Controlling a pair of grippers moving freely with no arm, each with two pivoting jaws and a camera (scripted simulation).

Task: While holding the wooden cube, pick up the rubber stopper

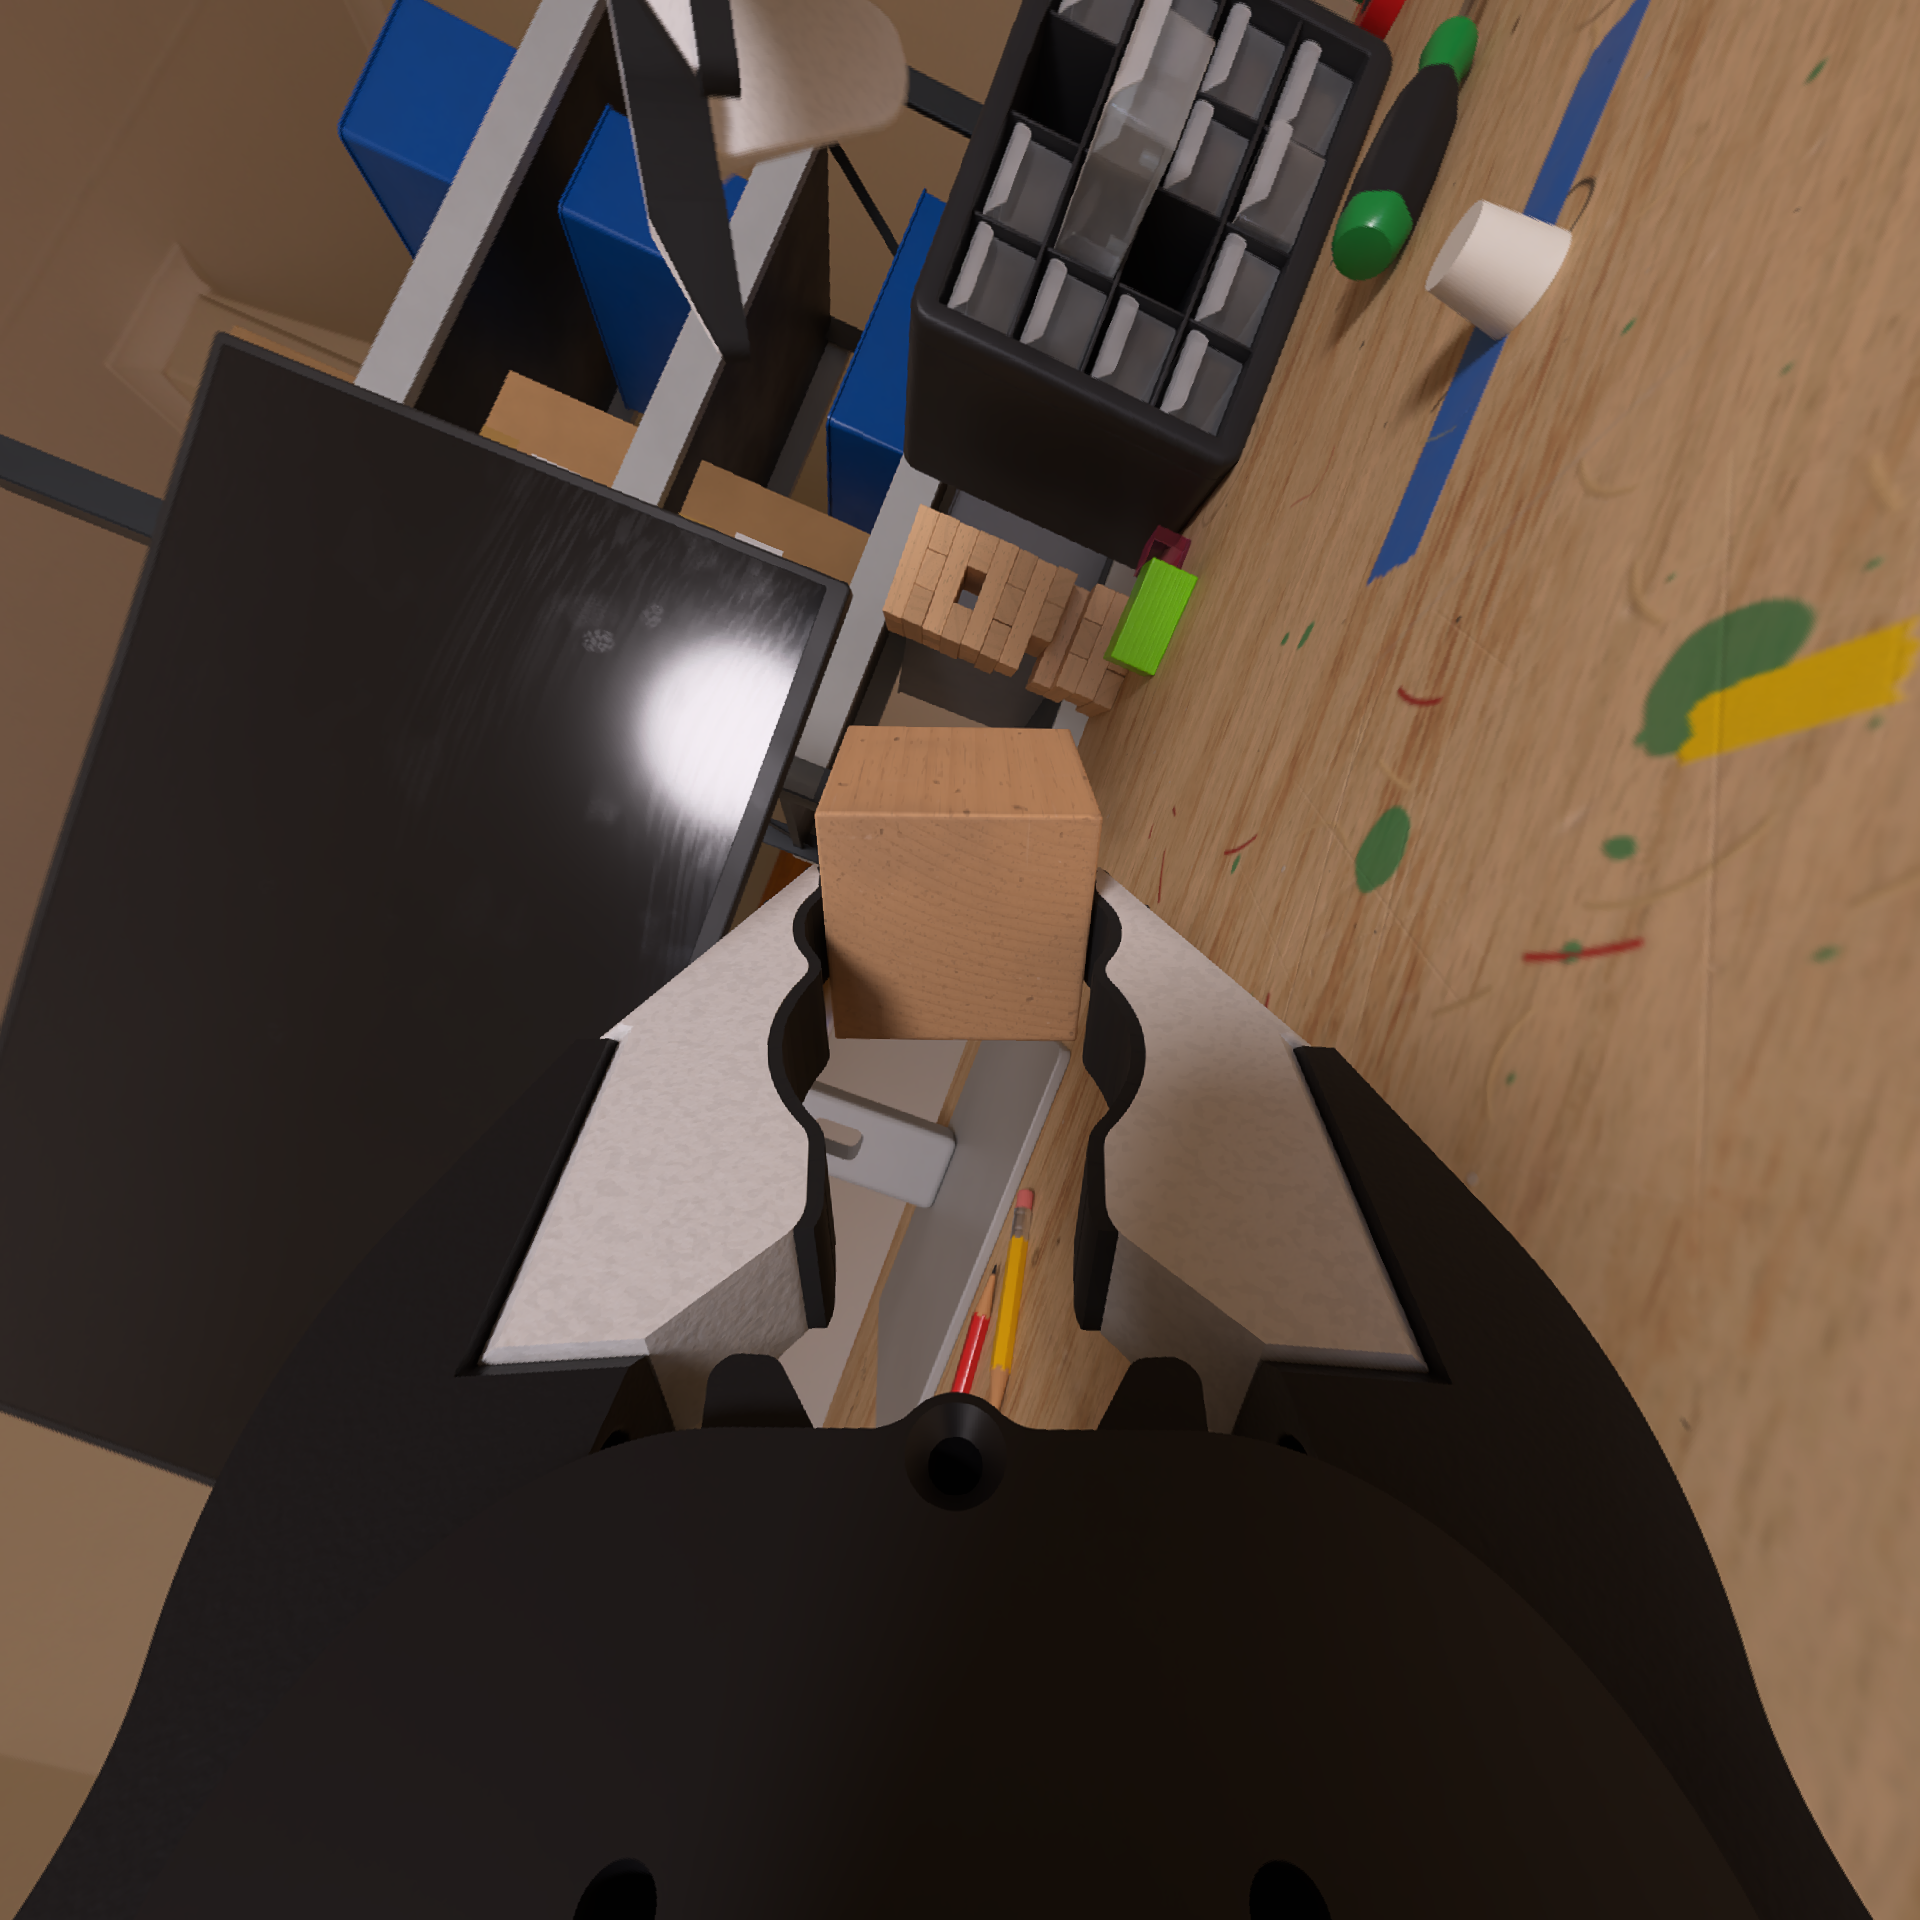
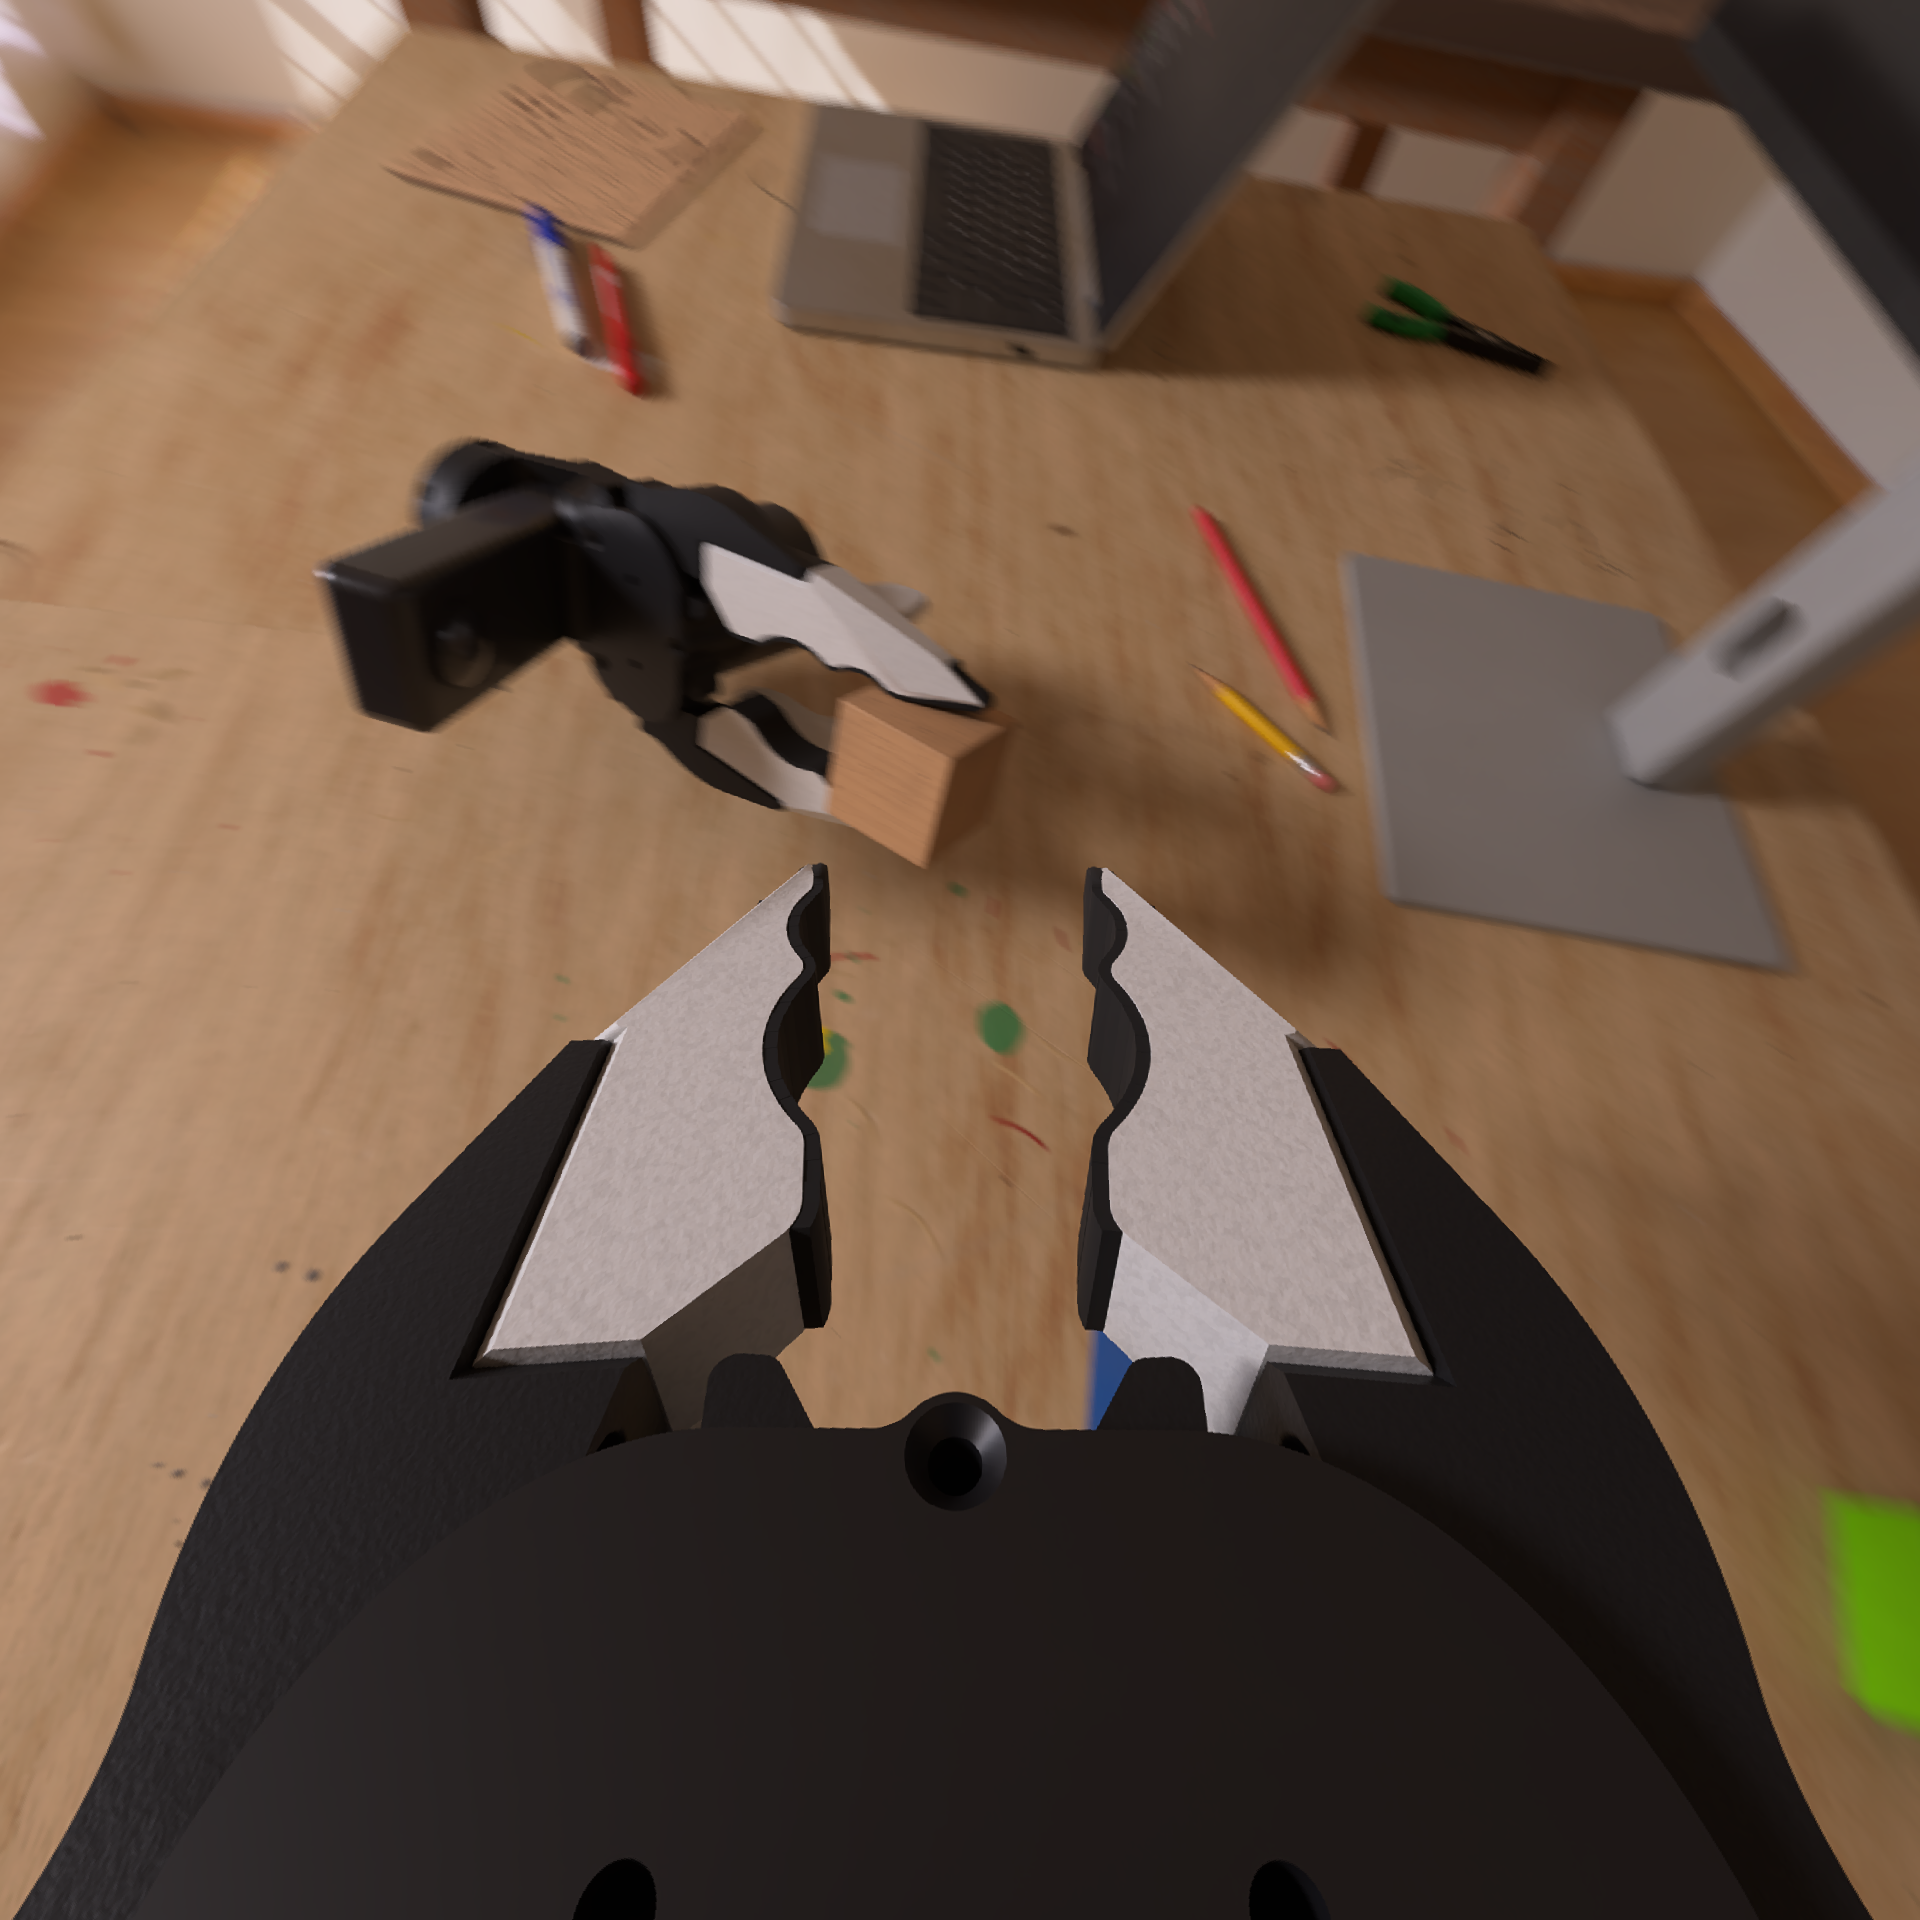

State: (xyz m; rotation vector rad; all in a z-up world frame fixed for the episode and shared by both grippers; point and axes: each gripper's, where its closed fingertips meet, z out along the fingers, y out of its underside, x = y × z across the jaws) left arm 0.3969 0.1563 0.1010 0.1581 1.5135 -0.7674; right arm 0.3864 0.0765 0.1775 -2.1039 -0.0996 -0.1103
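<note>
My left gripper (image 1: 956,935) pinches the cube (image 1: 956,883) between its fingertips, one flat face toward my camera and the top face tipped into sight. From my right wrist view, the same cube (image 2: 914,774) hangs clear above the surface (image 2: 312,987), with one edge turned toward me. My right gripper (image 2: 956,904) is spread and holds nothing; below the gap lie only bare wood and green paint spots (image 2: 1000,1027).

Under my left gripper, two pencils (image 1: 997,1299) lie side by side next to a grey monitor base (image 1: 977,1143). The dark monitor (image 1: 416,831) fills the left of this view. Past the cube, small wooden blocks (image 1: 987,613) stand stacked with a green block (image 1: 1151,613) just beside them, and a black drawer organiser (image 1: 1132,239) sits farther on.

The stopper (image 1: 1498,265), a short off-white cylinder, lies on its side on the surface near the organiser, well apart from both grippers. Its long axis runs from lower left to upper right in my left wrist view, with the round flat end facing lower left. A green-handled screwdriver (image 1: 1397,166) lies just beside it, its long axis roughly parallel. In the right view a laptop (image 2: 987,229) stands farthest off.
</note>
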